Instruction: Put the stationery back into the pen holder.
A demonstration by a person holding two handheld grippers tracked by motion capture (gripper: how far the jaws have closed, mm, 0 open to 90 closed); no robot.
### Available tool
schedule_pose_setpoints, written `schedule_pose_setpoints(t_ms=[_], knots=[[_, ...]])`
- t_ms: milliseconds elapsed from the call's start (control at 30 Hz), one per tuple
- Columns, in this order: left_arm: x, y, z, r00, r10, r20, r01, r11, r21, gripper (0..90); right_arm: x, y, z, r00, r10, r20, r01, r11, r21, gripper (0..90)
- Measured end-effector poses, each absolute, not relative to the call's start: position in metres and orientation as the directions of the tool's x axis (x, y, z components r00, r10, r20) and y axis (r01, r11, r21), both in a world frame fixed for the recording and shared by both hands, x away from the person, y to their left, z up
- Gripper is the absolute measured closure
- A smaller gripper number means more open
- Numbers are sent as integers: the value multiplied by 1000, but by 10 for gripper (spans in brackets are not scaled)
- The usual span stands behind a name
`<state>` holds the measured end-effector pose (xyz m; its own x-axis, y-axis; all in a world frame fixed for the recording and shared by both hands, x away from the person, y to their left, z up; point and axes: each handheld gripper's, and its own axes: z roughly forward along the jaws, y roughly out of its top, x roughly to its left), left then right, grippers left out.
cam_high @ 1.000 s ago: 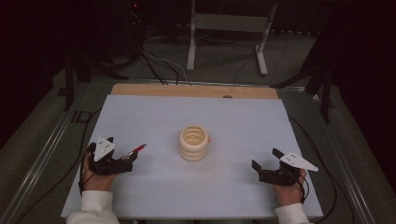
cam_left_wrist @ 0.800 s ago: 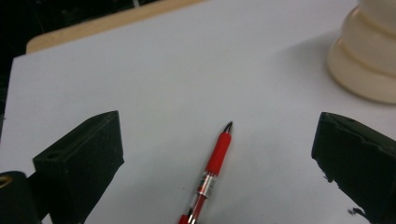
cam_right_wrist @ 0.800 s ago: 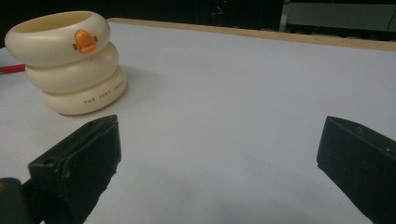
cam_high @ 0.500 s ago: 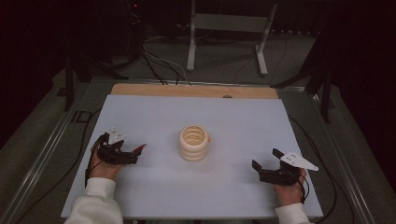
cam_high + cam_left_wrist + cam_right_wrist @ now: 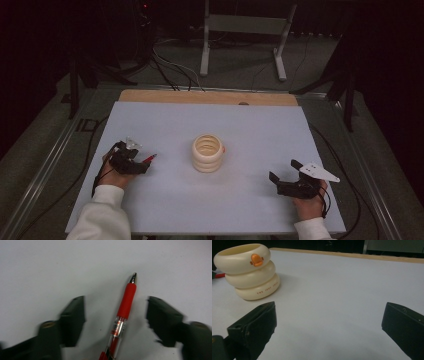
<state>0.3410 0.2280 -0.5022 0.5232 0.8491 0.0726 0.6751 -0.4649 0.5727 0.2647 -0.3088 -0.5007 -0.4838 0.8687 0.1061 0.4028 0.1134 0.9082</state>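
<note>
A red pen (image 5: 126, 300) with a clear barrel lies on the white table (image 5: 250, 130), its metal tip pointing away from my left gripper (image 5: 115, 300). That gripper is open, with one jaw on each side of the pen and neither touching it. From above, the left gripper (image 5: 141, 163) sits at the table's left with the pen (image 5: 150, 159) poking out toward the centre. A cream ringed cup (image 5: 207, 152) with an orange duck mark stands upright mid-table. My right gripper (image 5: 282, 181) rests open at the front right, well apart from the cup (image 5: 247, 272).
A wooden strip (image 5: 207, 97) borders the table's far edge. Beyond it on the dark floor are cables and a metal stand (image 5: 242, 35). Bare table surface (image 5: 342, 287) lies between the cup and my right gripper (image 5: 330, 307).
My left hand has shifted a little right and forward and turned, bringing its jaws around the pen. The pen, the cup and the right gripper have stayed put.
</note>
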Motion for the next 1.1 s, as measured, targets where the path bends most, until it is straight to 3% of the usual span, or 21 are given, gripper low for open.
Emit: schedule_pose_setpoints(t_ms=[33, 133, 300, 533, 1100], knots=[[347, 225, -503, 555, 829, 72, 682, -503, 530, 542, 265, -309, -501, -485, 868, 107, 404, 114, 907, 1], [350, 224, -503, 570, 820, 46, 694, -511, 507, 690, 265, -309, -501, -484, 868, 109, 407, 113, 907, 0], [355, 223, -501, 585, 811, 8, 712, -518, 474, 778, 266, -309, -502, -489, 864, 118, 418, 114, 901, 1], [358, 221, -499, 582, 813, -2, 728, -520, 447, 807, 266, -308, -503, -491, 862, 126, 426, 112, 898, 1], [348, 227, -489, 560, 828, -24, 705, -461, 539, 808, 266, -307, -503, -495, 859, 132, 429, 109, 897, 1]])
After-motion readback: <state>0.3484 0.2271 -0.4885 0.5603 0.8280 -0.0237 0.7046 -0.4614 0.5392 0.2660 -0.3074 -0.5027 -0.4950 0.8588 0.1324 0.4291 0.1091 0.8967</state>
